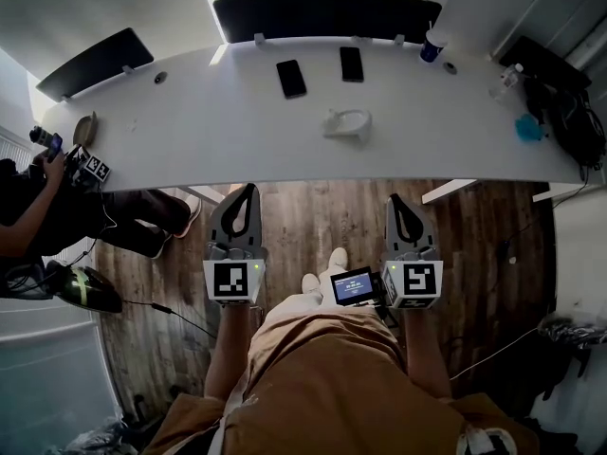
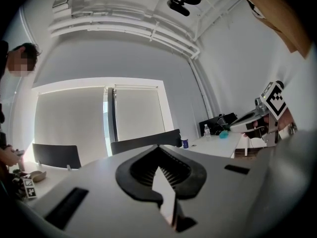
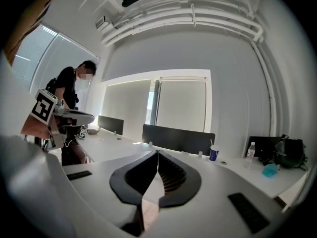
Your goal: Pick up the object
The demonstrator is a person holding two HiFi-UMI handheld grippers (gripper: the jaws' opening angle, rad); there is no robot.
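At the far left of the head view another person [image 1: 38,207] is sitting by the white table [image 1: 190,131], while the left gripper [image 1: 248,191] is hovering at lower centre-left, near the table's front edge, its fingers pressed together on nothing. Further right, the white object [image 1: 346,124] is resting on the table at upper centre, just below two dark phones [image 1: 291,78] and well apart from both grippers. The right gripper [image 1: 396,201] is hovering at lower centre-right, its fingers likewise together and empty

No legible text shows, only square markers [image 1: 234,281] on left hand-held gripper [image 1: 248,192] and right hand-held gripper [image 1: 399,202].
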